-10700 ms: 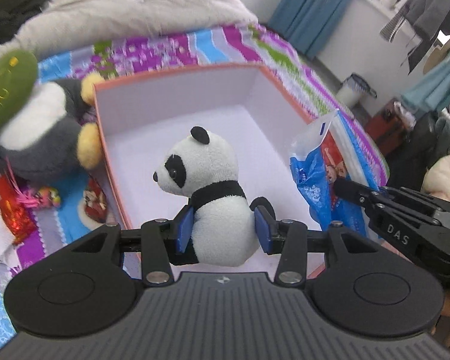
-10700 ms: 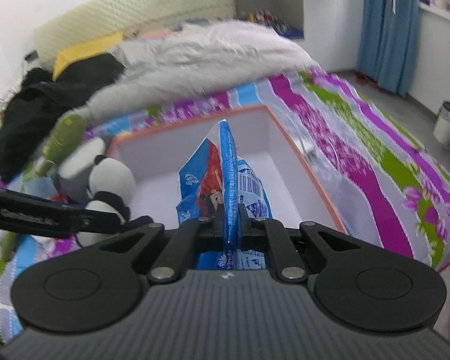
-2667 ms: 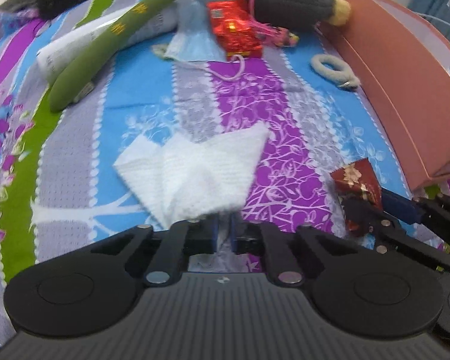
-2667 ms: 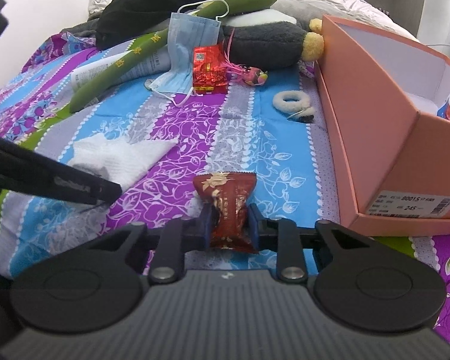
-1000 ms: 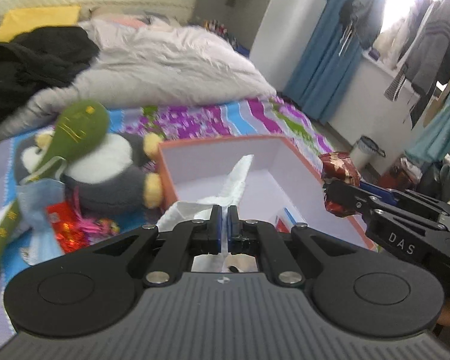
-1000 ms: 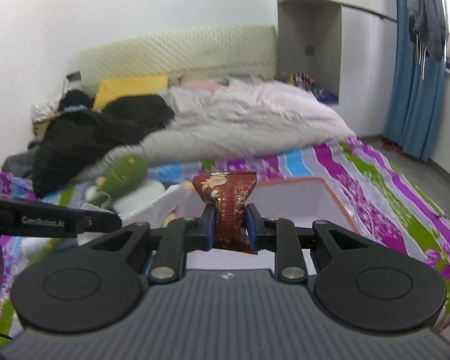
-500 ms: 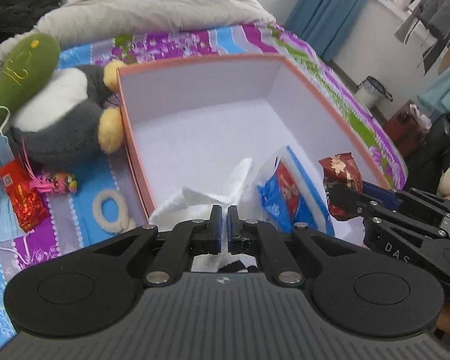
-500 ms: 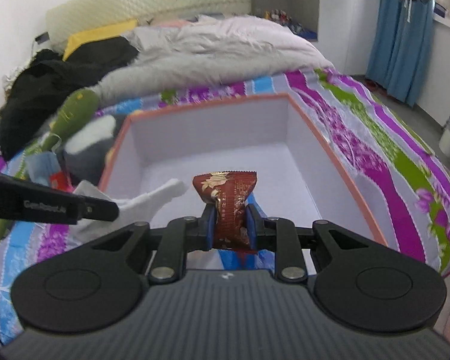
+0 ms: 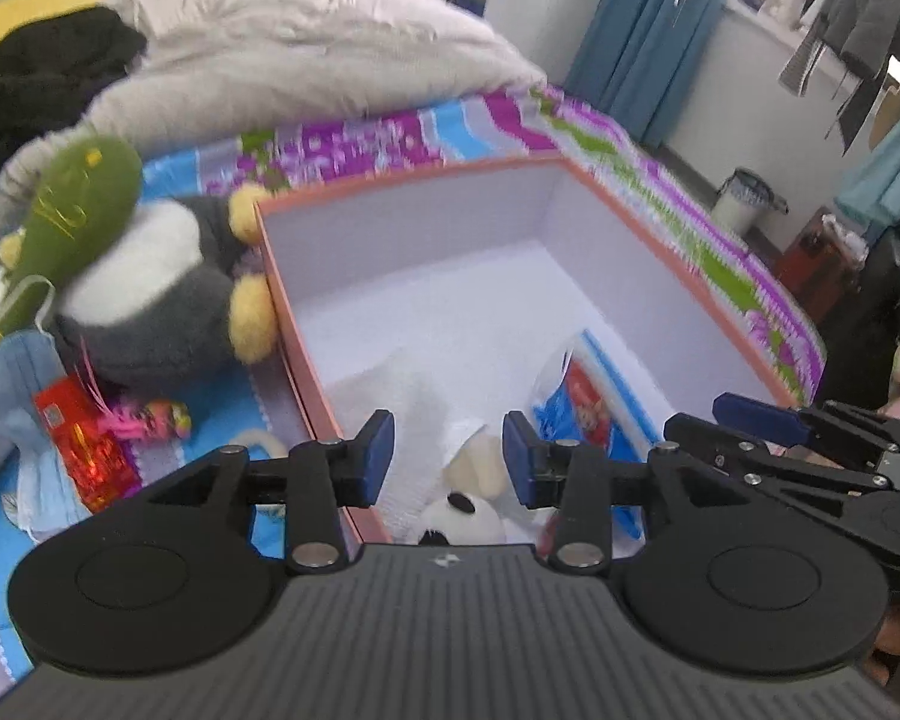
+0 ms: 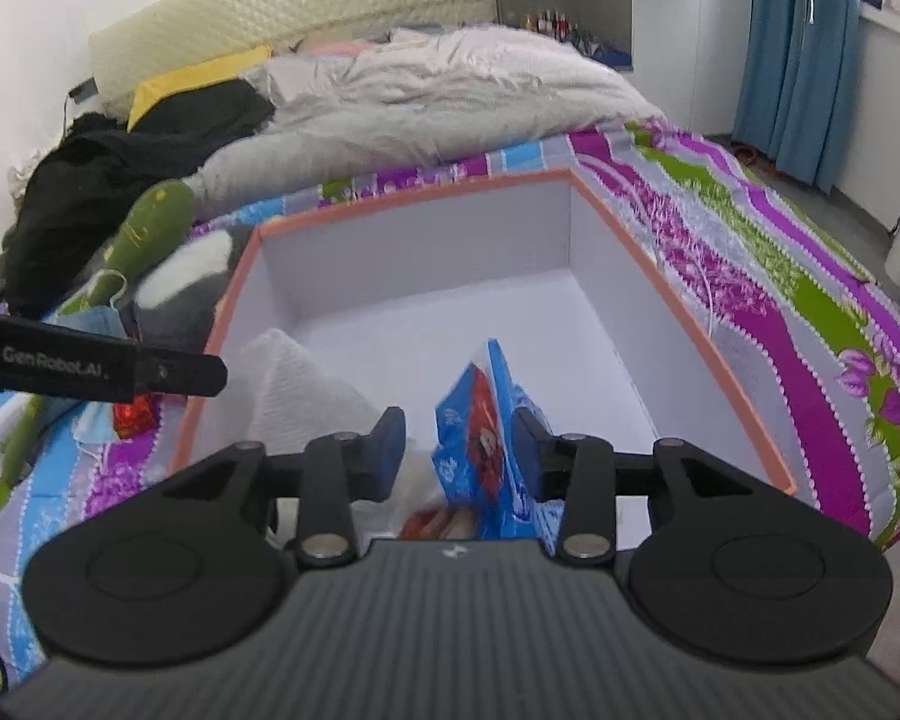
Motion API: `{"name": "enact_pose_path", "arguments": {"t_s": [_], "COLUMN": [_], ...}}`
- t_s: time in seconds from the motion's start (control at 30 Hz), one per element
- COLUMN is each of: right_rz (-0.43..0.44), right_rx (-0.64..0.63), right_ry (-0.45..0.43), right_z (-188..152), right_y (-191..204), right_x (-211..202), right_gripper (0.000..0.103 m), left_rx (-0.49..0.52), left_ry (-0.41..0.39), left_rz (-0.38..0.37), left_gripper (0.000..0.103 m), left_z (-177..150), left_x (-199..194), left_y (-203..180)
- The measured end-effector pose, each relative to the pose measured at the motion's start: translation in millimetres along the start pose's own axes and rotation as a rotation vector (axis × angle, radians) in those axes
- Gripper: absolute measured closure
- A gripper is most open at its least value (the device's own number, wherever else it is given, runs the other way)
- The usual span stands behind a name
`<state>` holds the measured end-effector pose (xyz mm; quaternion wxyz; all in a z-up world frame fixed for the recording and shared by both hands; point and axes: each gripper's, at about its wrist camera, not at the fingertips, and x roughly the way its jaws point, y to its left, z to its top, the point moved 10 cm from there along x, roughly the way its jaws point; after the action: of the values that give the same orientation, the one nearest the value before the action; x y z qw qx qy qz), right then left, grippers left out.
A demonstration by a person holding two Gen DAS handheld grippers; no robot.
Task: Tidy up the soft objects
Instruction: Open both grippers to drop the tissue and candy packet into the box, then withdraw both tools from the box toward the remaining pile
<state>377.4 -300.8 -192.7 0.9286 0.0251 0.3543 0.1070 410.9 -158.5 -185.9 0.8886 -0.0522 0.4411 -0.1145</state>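
Box (image 9: 306,324), on bed: holds white cloth (image 9: 402,396), panda toy (image 9: 468,510), blue packet (image 9: 588,414) at its near end. Left hand-held gripper (image 9: 447,459) and right hand-held gripper (image 10: 456,456): both spread, empty. Penguin plush (image 9: 150,300), left of box: likely light, squashy; pinch mid-body.

Both wrist cameras look down from close above the near end of the orange box (image 9: 678,252) (image 10: 684,306) toward the bed's head, the left from its left side, the right more centred, sharing its white interior and blue packet (image 9: 594,396) (image 10: 486,420).
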Motion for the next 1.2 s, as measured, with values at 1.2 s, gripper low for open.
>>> {"name": "enact_pose_path", "arguments": {"t_s": [1.2], "right_rz": [0.174], "right_rx": [-0.069], "right_ry": [-0.213], "right_z": [-18.5], "right_y": [135.6], "right_x": [-89.8], "right_gripper": [0.061], "left_rx": [-0.092], "left_ry": [-0.254], "left_rz": [0.113], "left_gripper": [0.057], "left_z": [-67.2], "left_x": [-164.3], "left_y": [84.1]}}
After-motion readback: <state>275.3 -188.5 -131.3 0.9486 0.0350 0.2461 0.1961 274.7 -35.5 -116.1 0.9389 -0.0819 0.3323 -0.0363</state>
